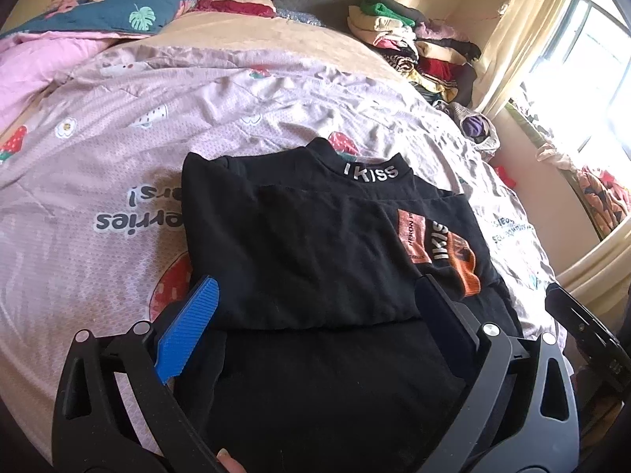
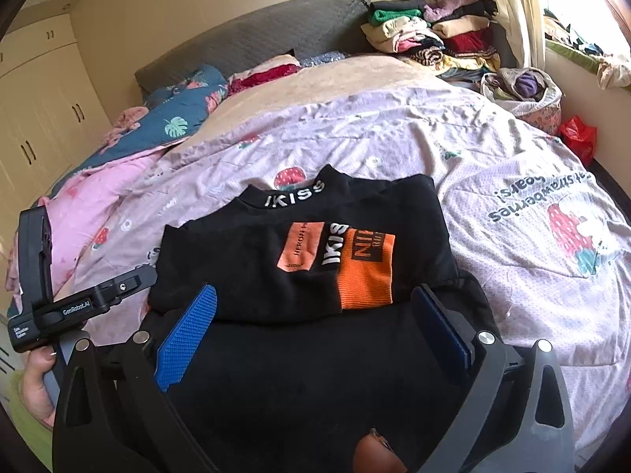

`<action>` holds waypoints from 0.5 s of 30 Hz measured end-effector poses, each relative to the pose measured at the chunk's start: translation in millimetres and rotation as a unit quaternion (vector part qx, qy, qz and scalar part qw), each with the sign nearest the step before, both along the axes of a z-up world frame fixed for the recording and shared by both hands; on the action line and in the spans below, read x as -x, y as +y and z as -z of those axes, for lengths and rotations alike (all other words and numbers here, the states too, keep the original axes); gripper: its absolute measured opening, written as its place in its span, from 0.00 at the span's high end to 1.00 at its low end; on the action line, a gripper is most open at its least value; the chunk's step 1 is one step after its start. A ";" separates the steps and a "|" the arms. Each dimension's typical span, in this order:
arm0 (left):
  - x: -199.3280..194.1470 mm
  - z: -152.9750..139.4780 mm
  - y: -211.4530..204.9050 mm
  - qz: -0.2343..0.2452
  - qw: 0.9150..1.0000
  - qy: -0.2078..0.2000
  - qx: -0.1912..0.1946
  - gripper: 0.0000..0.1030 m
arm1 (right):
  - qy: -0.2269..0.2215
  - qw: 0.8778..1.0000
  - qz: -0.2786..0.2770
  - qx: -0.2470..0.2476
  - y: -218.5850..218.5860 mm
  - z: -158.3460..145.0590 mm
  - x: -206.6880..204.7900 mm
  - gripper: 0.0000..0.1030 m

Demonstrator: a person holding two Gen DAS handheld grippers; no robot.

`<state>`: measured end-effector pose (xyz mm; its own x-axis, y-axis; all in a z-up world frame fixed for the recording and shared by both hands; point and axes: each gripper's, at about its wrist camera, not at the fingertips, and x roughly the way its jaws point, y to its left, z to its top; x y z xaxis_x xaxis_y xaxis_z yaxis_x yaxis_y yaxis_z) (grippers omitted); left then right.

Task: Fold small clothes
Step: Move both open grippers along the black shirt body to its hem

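A black top [image 1: 299,244] with an orange print and "IKISS" on its collar lies folded on the pink strawberry bedspread [image 1: 118,165]. Its upper layer is doubled over the lower part. My left gripper [image 1: 319,303] hovers above the near half of the top, jaws wide apart, nothing between the blue pads [image 1: 189,327]. In the right wrist view the same black top [image 2: 307,260] lies flat, and my right gripper [image 2: 315,315] stands open over it, its pads [image 2: 185,335] clear of the cloth. The body of the left gripper [image 2: 51,307], held by a hand, shows at the left edge.
A pile of folded clothes [image 1: 418,43] sits at the head of the bed on the right, with a bag of garments [image 2: 524,86] beside it. Crumpled quilts [image 1: 102,12] lie at the far left. A window [image 1: 591,63] and sill are to the right, wardrobes [image 2: 35,118] to the left.
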<state>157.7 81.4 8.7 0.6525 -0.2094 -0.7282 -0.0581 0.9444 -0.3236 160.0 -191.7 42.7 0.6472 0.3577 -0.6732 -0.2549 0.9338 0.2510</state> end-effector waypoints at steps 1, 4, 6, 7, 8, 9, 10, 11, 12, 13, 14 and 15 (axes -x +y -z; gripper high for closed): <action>2.0 -1.4 0.1 0.000 1.000 -0.001 0.001 0.09 | -0.002 1.000 0.001 -0.001 -0.8 -2.3 1.5 0.05; 6.3 -5.1 -0.6 0.000 1.000 -0.005 0.000 0.09 | -0.009 1.000 0.005 -0.003 -3.5 -7.4 6.0 0.05; 9.4 -8.2 -0.8 0.002 1.000 -0.007 0.000 0.09 | -0.013 1.000 0.007 -0.004 -6.6 -10.6 9.6 0.05; 10.9 -8.9 -1.2 0.001 1.000 -0.008 0.000 0.09 | -0.013 1.000 0.008 -0.004 -7.7 -11.2 10.7 0.05; 12.4 -10.0 -1.2 0.002 1.000 -0.009 0.001 0.09 | -0.015 1.000 0.010 -0.004 -9.3 -12.5 12.7 0.05; 14.3 -11.8 -1.4 0.002 1.000 -0.010 0.001 0.09 | -0.017 1.000 0.011 -0.005 -11.0 -13.9 14.6 0.05; 15.6 -13.0 -1.4 0.001 1.000 -0.011 0.000 0.09 | -0.018 1.000 0.012 -0.005 -12.2 -14.5 15.6 0.05; 17.3 -14.6 -1.6 0.002 1.000 -0.011 0.000 0.09 | -0.021 1.000 0.016 -0.004 -14.7 -16.0 18.0 0.05; 18.8 -15.5 -1.4 0.002 1.000 -0.012 0.000 0.09 | -0.023 1.000 0.018 -0.003 -16.5 -16.5 19.9 0.05; 21.3 -17.8 -1.8 0.003 1.000 -0.015 -0.001 0.09 | -0.025 1.000 0.019 -0.003 -18.4 -17.2 21.6 0.05; 22.9 -19.0 -1.4 0.003 1.000 -0.017 -0.002 0.09 | -0.027 0.999 0.022 0.000 -21.1 -17.9 23.8 0.05; 24.5 -20.3 -1.6 0.003 1.000 -0.018 -0.004 0.09 | -0.029 0.999 0.025 0.003 -23.0 -18.5 25.8 0.05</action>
